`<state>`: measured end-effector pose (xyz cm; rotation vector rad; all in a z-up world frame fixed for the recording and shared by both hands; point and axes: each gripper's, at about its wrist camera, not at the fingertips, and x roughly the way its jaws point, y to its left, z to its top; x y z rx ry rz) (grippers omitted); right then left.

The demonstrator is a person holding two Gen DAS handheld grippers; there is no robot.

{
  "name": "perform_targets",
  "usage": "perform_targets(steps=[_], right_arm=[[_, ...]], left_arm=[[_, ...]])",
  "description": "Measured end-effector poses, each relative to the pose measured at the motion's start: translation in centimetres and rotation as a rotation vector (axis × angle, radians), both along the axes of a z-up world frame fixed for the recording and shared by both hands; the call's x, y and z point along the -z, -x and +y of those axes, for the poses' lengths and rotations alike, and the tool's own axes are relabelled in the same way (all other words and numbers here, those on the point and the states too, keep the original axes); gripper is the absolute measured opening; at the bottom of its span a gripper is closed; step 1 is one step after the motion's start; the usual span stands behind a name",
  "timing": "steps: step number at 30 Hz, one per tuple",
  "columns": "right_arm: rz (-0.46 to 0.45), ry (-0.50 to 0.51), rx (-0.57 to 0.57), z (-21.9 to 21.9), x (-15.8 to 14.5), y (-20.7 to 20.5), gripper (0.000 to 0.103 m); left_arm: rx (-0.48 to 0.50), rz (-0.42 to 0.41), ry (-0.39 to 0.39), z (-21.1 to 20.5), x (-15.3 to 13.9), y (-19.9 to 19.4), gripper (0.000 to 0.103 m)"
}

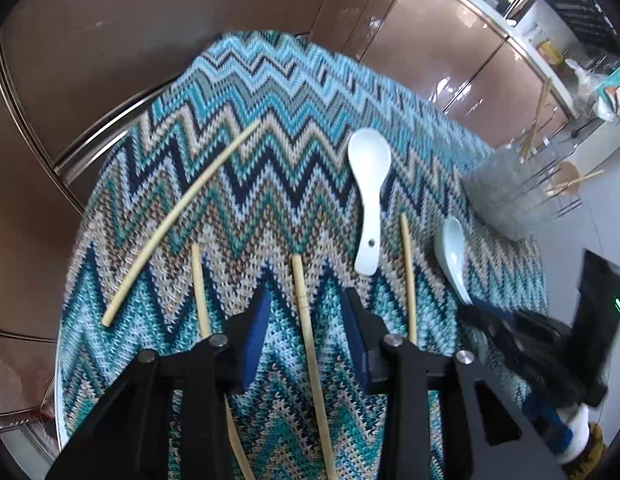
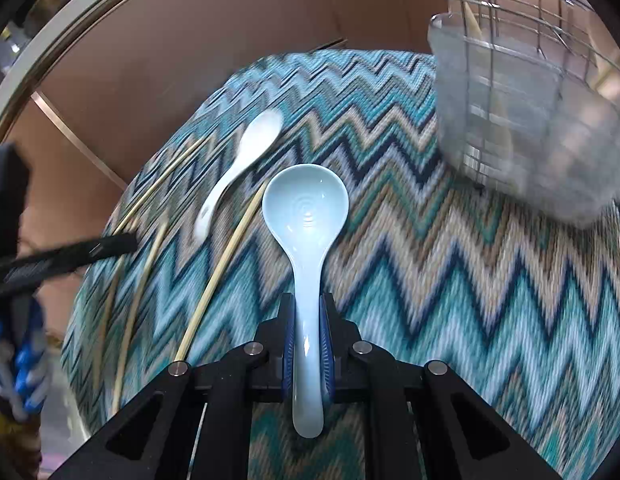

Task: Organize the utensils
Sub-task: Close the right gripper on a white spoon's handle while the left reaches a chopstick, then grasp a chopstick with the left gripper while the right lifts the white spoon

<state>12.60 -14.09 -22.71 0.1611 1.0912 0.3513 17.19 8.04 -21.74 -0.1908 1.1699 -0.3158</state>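
Left wrist view, left to right. A long chopstick (image 1: 178, 220) lies slantwise toward the left edge of the zigzag mat (image 1: 270, 92). A second chopstick (image 1: 200, 292) passes just outside the left finger.

Left gripper (image 1: 306, 312): jaws part-open, straddling the centre chopstick (image 1: 306, 320) without visibly pressing it. That stick's long axis runs straight ahead along the fingers, so the jaws would close across its width. Judgement: alignment is sound for a pinch.

Further right lie the white spoon (image 1: 369, 196), bowl away, and one more chopstick (image 1: 407, 276) just outside the right finger.

Right gripper (image 2: 307, 320): closed on the handle of the pale blue spoon (image 2: 306, 216), which points directly forward, bowl up and away from the hand, over the mat's middle.

The wire utensil basket (image 2: 529, 120) stands at the mat's far right edge, ahead and right of the held spoon. Judgement: the right hand is the nearer to it.
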Motion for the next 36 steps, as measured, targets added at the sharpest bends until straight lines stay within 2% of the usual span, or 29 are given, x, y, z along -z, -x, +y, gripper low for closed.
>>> perform_targets(steps=[4, 6, 7, 12, 15, 19, 22, 27, 32, 36], right_arm=[[-0.016, -0.020, -0.044, 0.1, -0.7, 2.1, 0.017], [-0.055, -0.020, -0.056, -0.1, -1.5, 2.2, 0.031], [-0.077, -0.010, -0.058, -0.3, -2.0, 2.0, 0.032], [-0.129, 0.017, -0.106, -0.8, -3.0, -1.3, 0.032], [-0.115, 0.035, -0.157, -0.6, -2.5, -3.4, 0.032], [-0.050, 0.020, -0.237, -0.6, -1.3, -5.6, 0.032], [-0.020, 0.028, -0.271, -0.7, -0.7, -6.8, 0.027], [0.019, 0.029, -0.335, -0.2, -0.1, -7.8, 0.011], [-0.011, 0.070, -0.367, 0.2, -1.2, -6.7, 0.006], [-0.057, 0.098, -0.353, 0.3, -2.3, -4.8, 0.006]], left_arm=[[0.015, 0.028, -0.018, -0.6, 0.9, -0.4, 0.026], [0.019, 0.038, -0.024, -0.7, 1.2, -0.6, 0.022], [0.021, 0.042, -0.026, -0.7, 1.3, -0.8, 0.021], [0.043, 0.072, -0.044, -1.1, 1.7, -1.7, 0.015], [0.055, 0.095, -0.040, -1.2, 1.9, -2.3, 0.013], [0.066, 0.131, -0.035, -1.3, 2.1, -2.9, 0.012], [0.076, 0.162, -0.033, -1.3, 2.1, -3.3, 0.011], [0.070, 0.187, -0.038, -1.5, 2.2, -3.9, 0.007], [0.026, 0.191, -0.017, -1.8, 2.4, -4.6, 0.005], [0.000, 0.147, 0.010, -1.1, 1.8, -3.8, 0.005]])
